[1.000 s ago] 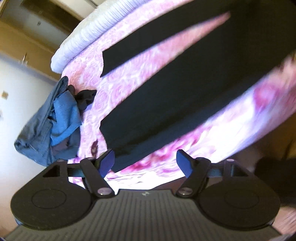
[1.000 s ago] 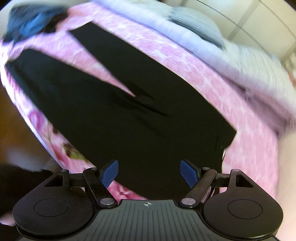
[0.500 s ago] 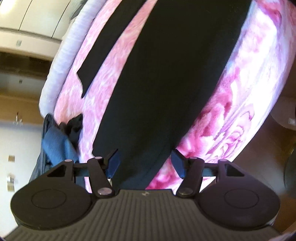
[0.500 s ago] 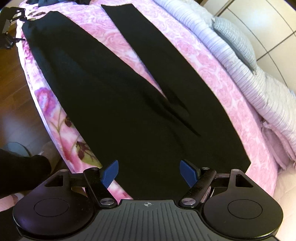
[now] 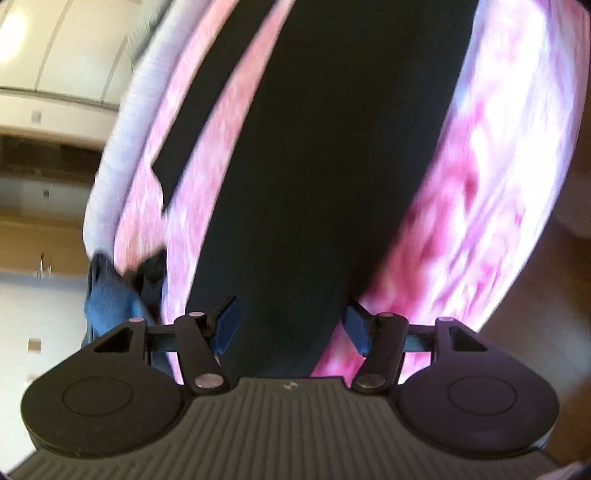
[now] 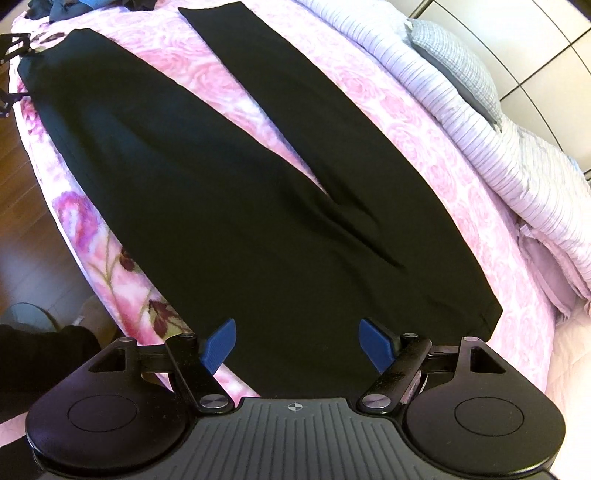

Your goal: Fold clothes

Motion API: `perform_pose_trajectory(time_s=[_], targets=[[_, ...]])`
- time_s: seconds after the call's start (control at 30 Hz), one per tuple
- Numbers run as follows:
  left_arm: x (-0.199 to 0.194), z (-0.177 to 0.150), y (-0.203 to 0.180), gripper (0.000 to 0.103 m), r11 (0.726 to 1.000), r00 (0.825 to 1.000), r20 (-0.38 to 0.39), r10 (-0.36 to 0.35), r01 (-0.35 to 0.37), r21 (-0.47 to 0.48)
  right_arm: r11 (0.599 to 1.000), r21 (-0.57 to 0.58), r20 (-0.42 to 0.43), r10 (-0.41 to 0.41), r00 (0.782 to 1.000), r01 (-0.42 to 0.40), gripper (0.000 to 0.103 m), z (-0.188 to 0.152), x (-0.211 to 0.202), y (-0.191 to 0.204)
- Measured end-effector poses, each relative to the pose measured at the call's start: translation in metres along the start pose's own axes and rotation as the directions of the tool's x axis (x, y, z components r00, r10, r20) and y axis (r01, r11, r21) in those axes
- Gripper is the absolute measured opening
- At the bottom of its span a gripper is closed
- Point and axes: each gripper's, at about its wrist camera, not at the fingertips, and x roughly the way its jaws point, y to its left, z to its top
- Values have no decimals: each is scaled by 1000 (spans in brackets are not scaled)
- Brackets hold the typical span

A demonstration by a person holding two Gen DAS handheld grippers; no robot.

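Observation:
Black trousers (image 6: 229,206) lie flat on a pink floral bedspread (image 6: 436,155), legs spread in a V. In the right wrist view my right gripper (image 6: 297,343) hangs open just above the waist end, its blue pads (image 6: 219,345) apart over the cloth. In the left wrist view the nearer trouser leg (image 5: 314,184) runs away from the camera, and the other leg (image 5: 192,140) lies to its left. My left gripper (image 5: 291,326) is open over the near leg's cuff end, pads (image 5: 225,325) on either side of the cloth and not pressing on it. That view is blurred.
A heap of blue and dark clothes (image 5: 110,295) sits at the bed's far corner (image 6: 74,5). A lilac striped duvet (image 6: 517,147) and a grey pillow (image 6: 458,62) lie along the far side. Wooden floor (image 6: 22,221) and a person's dark-clad leg (image 6: 37,354) are beside the bed edge.
The left gripper rolled and dropped onto the near leg's cuff end, its jaws a little narrower. The right gripper sank toward the waist end and stayed open.

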Motion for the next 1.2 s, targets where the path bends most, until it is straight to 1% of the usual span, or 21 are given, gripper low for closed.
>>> perform_pose_trajectory(time_s=[0.1, 0.13, 0.23, 0.27, 0.3, 0.33, 0.37, 0.43, 0.47, 0.53, 0.6, 0.67, 0.73, 0.77, 0.83, 0.9, 0.97, 1.0, 1.07, 1.13, 1.2], targets=[[-3, 3, -9, 59, 999, 998, 63, 16, -19, 38, 1000, -4, 25, -15, 1000, 15, 77, -1, 0, 7], [-2, 1, -11, 59, 999, 998, 61, 28, -31, 44, 1000, -9, 40, -20, 999, 20, 77, -2, 0, 9], [11, -10, -9, 59, 997, 997, 3, 73, -73, 6, 996, -71, 74, -40, 996, 45, 77, -14, 7, 21], [14, -12, -7, 56, 997, 997, -8, 77, -77, -7, 993, -102, 83, -49, 995, 57, 77, -21, 10, 26], [14, -12, -6, 51, 997, 997, -6, 71, -71, -14, 988, -140, 87, -57, 995, 69, 77, -30, 16, 30], [14, -12, -7, 35, 999, 999, -7, 53, -53, -10, 979, -186, 89, -74, 993, 89, 77, -43, 21, 34], [14, -11, -8, 23, 999, 999, -10, 36, -36, -6, 967, -231, 91, -91, 992, 110, 77, -57, 27, 38], [14, -7, -12, 14, 1000, 999, -25, 23, -23, -1, 936, -314, 93, -140, 986, 162, 77, -88, 39, 40], [14, -5, -14, 12, 1000, 999, -35, 20, -20, -4, 922, -343, 84, -159, 984, 178, 77, -104, 45, 37], [13, -1, -14, 10, 999, 998, -66, 9, -12, -46, 893, -399, 67, -198, 978, 208, 77, -135, 57, 31], [14, 6, -9, 10, 996, 995, -99, -9, 0, -88, 872, -431, 32, -241, 970, 231, 77, -162, 73, 21], [11, 9, -8, 10, 993, 991, -128, -27, 12, -115, 863, -440, 19, -268, 963, 249, 77, -178, 89, 10], [10, 13, -9, 10, 994, 989, -143, -37, 22, -106, 853, -448, 9, -293, 956, 266, 77, -194, 104, -1], [10, 13, -10, 10, 995, 988, -148, -37, 23, -93, 849, -451, 25, -297, 955, 276, 77, -198, 111, -6], [10, 14, -13, 10, 997, 987, -157, -34, 22, -75, 847, -449, 82, -278, 957, 285, 77, -203, 120, -12], [10, 15, -16, 10, 998, 986, -167, -30, 19, -63, 851, -438, 138, -256, 957, 291, 77, -212, 120, -17], [12, 18, -17, 10, 997, 983, -182, -26, 12, -74, 842, -436, 195, -257, 947, 318, 77, -224, 116, -20], [14, 19, -16, 9, 997, 982, -189, -24, 10, -78, 835, -433, 213, -271, 939, 339, 77, -228, 114, -23], [15, 22, -17, 9, 996, 978, -206, -20, 2, -84, 823, -415, 218, -325, 920, 388, 75, -232, 114, -31], [18, 25, -17, 9, 996, 976, -218, -14, -6, -87, 819, -402, 203, -356, 912, 409, 72, -237, 121, -40], [19, 27, -19, 9, 996, 973, -232, -6, -16, -91, 805, -415, 236, -356, 904, 425, 72, -235, 127, -40]])
